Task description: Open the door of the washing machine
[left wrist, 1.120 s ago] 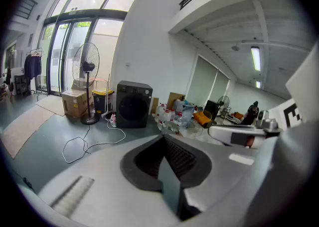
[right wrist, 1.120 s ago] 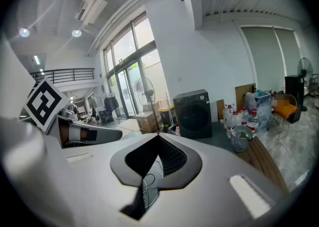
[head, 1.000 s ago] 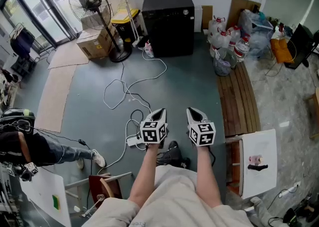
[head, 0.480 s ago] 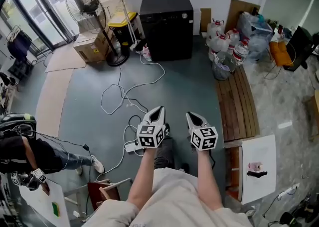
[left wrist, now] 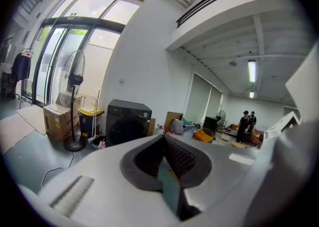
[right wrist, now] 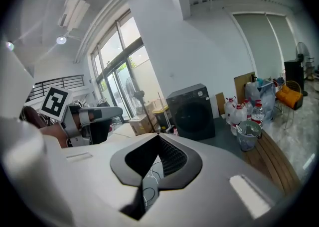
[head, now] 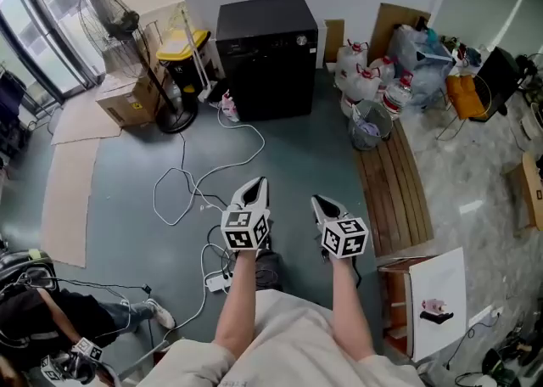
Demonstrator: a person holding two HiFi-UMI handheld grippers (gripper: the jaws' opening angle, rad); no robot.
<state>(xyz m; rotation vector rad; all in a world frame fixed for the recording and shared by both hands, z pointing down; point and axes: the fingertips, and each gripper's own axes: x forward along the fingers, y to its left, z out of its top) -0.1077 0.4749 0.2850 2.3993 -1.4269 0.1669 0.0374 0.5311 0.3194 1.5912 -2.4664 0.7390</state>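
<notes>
The left hand-held gripper (head: 256,183) and the right hand-held gripper (head: 320,202) are now nearer the washing machine (head: 265,56) than a second ago. The white power strip (head: 216,279), earlier level with the left one, now lies farther from the washing machine, beside the forearm.

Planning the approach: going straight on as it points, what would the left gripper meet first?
Probably the washing machine; nothing stands between it and the left gripper, though depth is unclear.
</notes>
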